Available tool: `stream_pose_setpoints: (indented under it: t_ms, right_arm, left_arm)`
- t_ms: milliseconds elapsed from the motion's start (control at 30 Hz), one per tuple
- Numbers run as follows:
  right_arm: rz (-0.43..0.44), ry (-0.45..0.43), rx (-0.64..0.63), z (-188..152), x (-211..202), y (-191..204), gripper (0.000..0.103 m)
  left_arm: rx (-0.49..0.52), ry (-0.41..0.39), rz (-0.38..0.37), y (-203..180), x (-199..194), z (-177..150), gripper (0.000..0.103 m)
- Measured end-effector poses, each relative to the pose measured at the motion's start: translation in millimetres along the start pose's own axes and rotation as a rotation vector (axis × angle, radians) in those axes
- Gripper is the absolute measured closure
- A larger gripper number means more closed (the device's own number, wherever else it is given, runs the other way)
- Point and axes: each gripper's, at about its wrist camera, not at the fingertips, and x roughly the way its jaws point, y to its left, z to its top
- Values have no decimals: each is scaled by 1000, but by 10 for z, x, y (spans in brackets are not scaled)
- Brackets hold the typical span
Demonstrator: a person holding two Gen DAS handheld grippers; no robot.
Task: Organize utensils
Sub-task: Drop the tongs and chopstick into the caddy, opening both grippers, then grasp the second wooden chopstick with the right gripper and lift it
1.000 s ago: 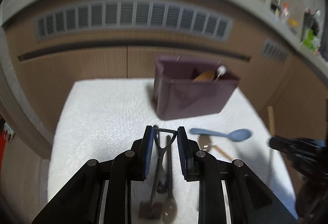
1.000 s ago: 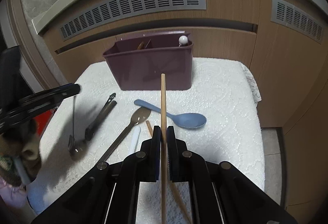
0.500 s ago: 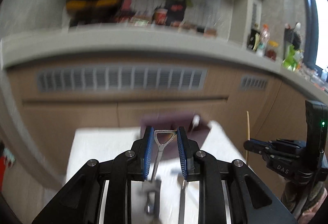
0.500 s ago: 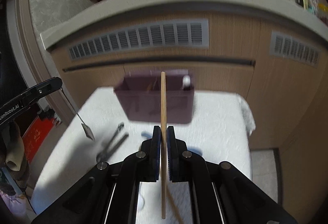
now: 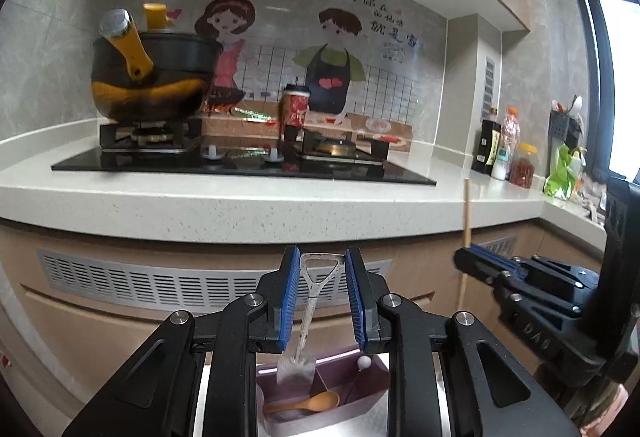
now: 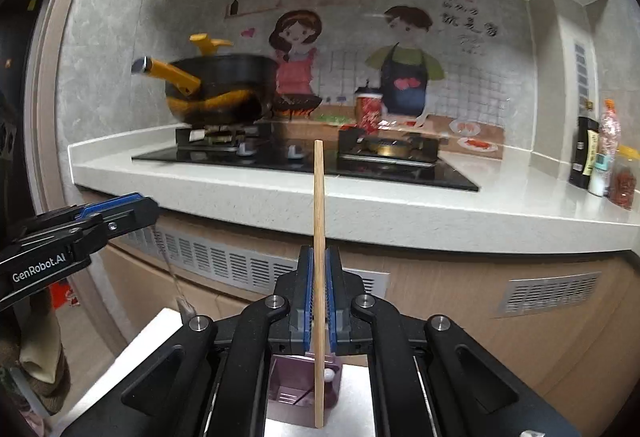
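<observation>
My left gripper (image 5: 322, 269) is shut on a small metal shovel-shaped spoon (image 5: 312, 301) by its triangular handle; the blade hangs just over the purple utensil holder (image 5: 328, 409). The holder contains an orange spoon (image 5: 308, 403) and a white-tipped stick (image 5: 363, 362). My right gripper (image 6: 319, 265) is shut on a wooden chopstick (image 6: 319, 237), held upright above the same holder (image 6: 288, 389). The right gripper also shows in the left wrist view (image 5: 480, 265), and the left gripper in the right wrist view (image 6: 116, 211).
A stone countertop (image 5: 200, 205) with a black gas hob (image 5: 240, 161) runs across ahead. A black and yellow pot (image 5: 148, 77) stands on the left burner, a red cup (image 5: 295, 109) in the middle. Bottles (image 5: 504, 153) stand at the right. Cabinet vents (image 5: 140, 285) are below.
Both grippers have risen and tilted up from the white mat to above the holder, each keeping its utensil. The mat and the loose utensils on it have dropped out of view.
</observation>
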Motion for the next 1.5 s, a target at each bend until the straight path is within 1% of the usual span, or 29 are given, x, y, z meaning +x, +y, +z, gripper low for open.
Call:
stream_pose_setpoints:
  t_ms: [167,300,500,633,667,700,733,767,800,867,967,1033,1100,1233,1300,1400,1500]
  right_arm:
    - [17,6,35,-127,228,-48,97]
    - [25,41,60,-268,477,-121,97]
    - [-9,48,83,-476,695,-183,97]
    - [-15,64,92,-575,864,-199,97]
    - [-15,71,90,-615,901,-200,97]
    - [-5,87,85,-652,933,-200,95]
    - [7,111,79,-686,968,-201,93]
    - [9,140,73,-737,1003,-200,83]
    - [2,153,71,-785,1008,-206,73]
    - [-20,162,67,-890,969,-246,67]
    - [-43,211,91,-1056,866,-386,66]
    - [-55,254,114,-1185,778,-481,60]
    - [-83,297,127,-1377,643,-563,49]
    - [-148,362,117,-1730,411,-637,34]
    - [-180,391,109,-1914,278,-635,22]
    - [-214,430,70,-2144,125,-566,10]
    - [-202,487,13,-2365,20,-441,9]
  left_arm:
    - [-11,52,-10,52,302,-169,79]
    - [-16,85,-16,88,493,-299,79]
    - [-42,120,-25,136,690,-494,79]
    - [-42,142,-23,138,798,-570,79]
    - [-41,150,-22,141,823,-600,77]
    - [-42,165,-22,147,857,-636,73]
    - [-48,178,-18,151,886,-674,69]
    - [-51,196,-15,159,914,-732,57]
    - [-55,212,-13,177,934,-797,52]
    - [-67,231,-2,223,930,-909,52]
    - [-105,258,19,319,848,-1094,52]
    - [-131,287,43,384,763,-1248,51]
    - [-146,315,72,428,646,-1438,49]
    - [-159,369,96,430,405,-1842,46]
    - [-155,386,106,406,291,-2042,44]
    - [-123,465,121,346,197,-2366,43]
    - [-109,549,120,271,112,-2621,43]
